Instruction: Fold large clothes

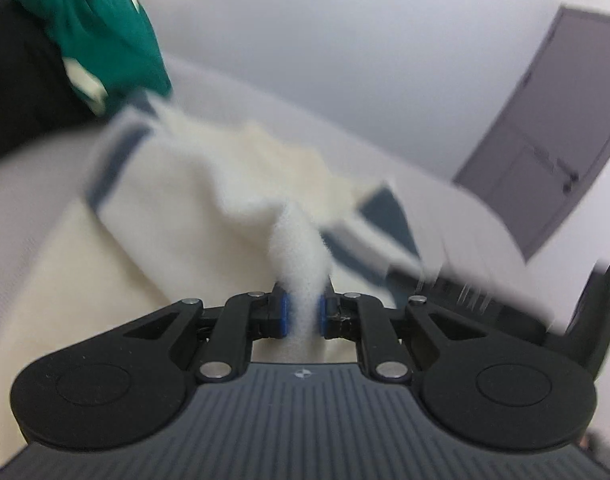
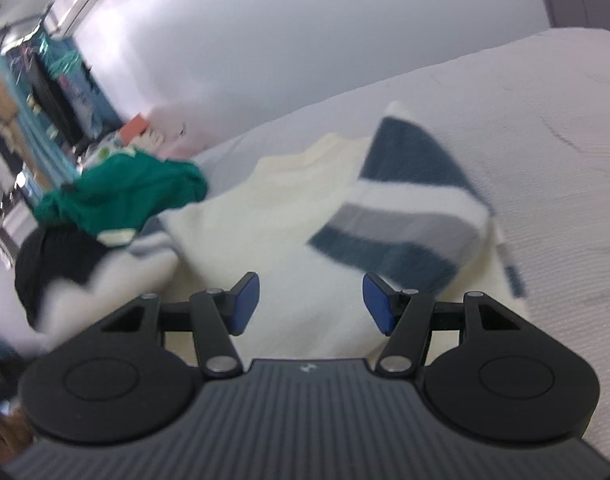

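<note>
The cream sweater (image 2: 289, 240) with blue and grey striped sleeves lies spread on the pale bed (image 2: 545, 128), filling the centre of both views; one striped sleeve (image 2: 405, 216) is folded across its body at centre right of the right wrist view. The left tongs (image 1: 304, 312) are pinched narrow on a ridge of the sweater's cream knit, which rises between the blue pads at lower centre and runs away up the frame toward the striped cuff. The right tongs (image 2: 311, 304) stand wide with nothing between them, hovering just above the sweater's body, which lies straight ahead of them. The garment's long axis runs from lower centre to the collar at upper centre of the right view. A green garment (image 2: 125, 200) and a black one (image 2: 61, 268) are heaped at left. The left hand already holds the fabric, so the fold probably depends on where it carries that edge.
</note>
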A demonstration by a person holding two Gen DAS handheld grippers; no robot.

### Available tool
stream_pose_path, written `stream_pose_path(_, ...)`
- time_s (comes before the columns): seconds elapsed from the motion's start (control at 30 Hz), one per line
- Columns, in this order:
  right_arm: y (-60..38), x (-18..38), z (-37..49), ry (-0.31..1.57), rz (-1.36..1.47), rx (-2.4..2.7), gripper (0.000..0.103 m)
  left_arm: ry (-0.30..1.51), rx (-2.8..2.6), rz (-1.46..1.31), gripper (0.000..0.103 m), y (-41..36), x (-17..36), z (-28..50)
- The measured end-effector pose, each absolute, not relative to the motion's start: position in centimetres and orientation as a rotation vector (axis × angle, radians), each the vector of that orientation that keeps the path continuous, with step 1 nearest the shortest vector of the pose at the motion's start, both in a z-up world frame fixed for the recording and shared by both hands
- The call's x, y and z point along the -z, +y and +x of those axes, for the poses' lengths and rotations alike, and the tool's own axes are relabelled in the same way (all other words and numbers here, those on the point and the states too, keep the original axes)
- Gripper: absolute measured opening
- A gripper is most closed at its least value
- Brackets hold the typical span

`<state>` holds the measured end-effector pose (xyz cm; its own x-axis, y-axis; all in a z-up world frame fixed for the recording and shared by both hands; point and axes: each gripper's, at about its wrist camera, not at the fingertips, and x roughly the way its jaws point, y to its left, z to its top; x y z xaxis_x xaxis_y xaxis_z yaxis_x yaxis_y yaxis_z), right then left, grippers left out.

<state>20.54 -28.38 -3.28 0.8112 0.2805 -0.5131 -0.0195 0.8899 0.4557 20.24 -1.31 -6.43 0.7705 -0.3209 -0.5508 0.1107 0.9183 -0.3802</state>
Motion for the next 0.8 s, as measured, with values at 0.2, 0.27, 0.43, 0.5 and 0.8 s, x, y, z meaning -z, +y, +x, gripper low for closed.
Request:
stream_pose_path(0.2,-30.8,4.4,20.9,0.613,0.547,-0.179,0.061,0.76,0.254,-0.285,0.017,-5.7,12.3,22.8)
stream_pose_path(0.27,-31.0,5.0,21.2,0.631,0.558,-0.186,0.061,0.762,0.251,-0.283,0.021,-6.0,13.3,23.1)
stream_pose_path(0.43,-31.1,5.9,21.5,0.665,0.575,-0.219,0.061,0.758,0.297,-0.283,0.047,-5.7,13.5,22.5)
stream_pose_path(0.5,-31.0,6.1,21.5,0.674,0.589,-0.24,0.061,0.775,0.352,-0.319,0.065,-4.8,13.2,22.2)
stream_pose_path(0.8,-28.9,6.7,21.4,0.763,0.596,-0.334,0.064,0.705,0.326,-0.316,0.071,1.4,9.9,20.8)
